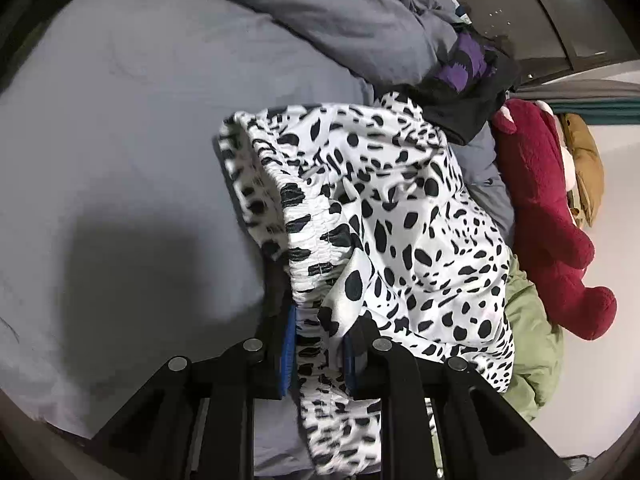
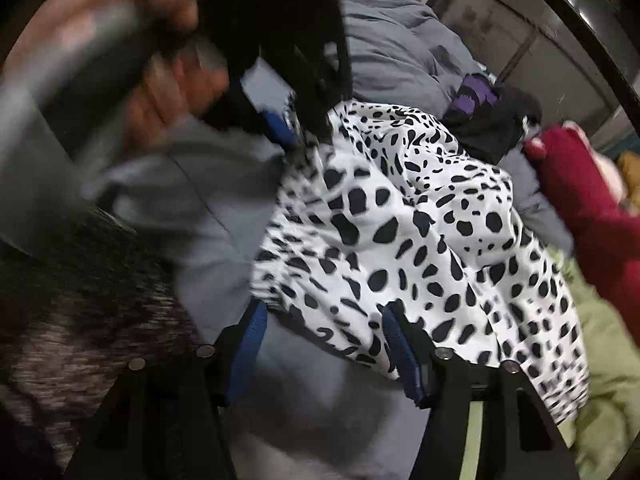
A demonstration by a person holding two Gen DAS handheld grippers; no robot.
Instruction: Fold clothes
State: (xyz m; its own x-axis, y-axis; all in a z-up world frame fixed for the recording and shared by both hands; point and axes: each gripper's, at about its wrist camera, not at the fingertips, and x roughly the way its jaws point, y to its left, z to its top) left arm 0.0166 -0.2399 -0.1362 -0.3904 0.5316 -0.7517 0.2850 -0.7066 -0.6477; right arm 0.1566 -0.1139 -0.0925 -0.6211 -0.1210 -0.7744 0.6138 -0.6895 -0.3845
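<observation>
A white garment with black spots (image 1: 400, 208) lies bunched on the grey bed sheet (image 1: 120, 120), its elastic waistband toward me. My left gripper (image 1: 320, 328) is shut on the waistband, and cloth fills the gap between its blue pads. In the right wrist view the same spotted garment (image 2: 400, 220) spreads across the middle. My right gripper (image 2: 324, 312) stands open at the garment's near edge, with grey sheet showing between its fingers and cloth draped against the right finger (image 2: 400, 352). The left gripper (image 2: 288, 128) shows blurred at the garment's far edge, held by a person's hand (image 2: 152, 112).
A rumpled grey duvet (image 1: 340, 12) lies at the back. To the right are a black and purple garment (image 1: 464, 80), a dark red plush toy (image 1: 544, 208) and an olive green garment (image 1: 532, 340). A dark wardrobe (image 1: 560, 20) stands beyond the bed.
</observation>
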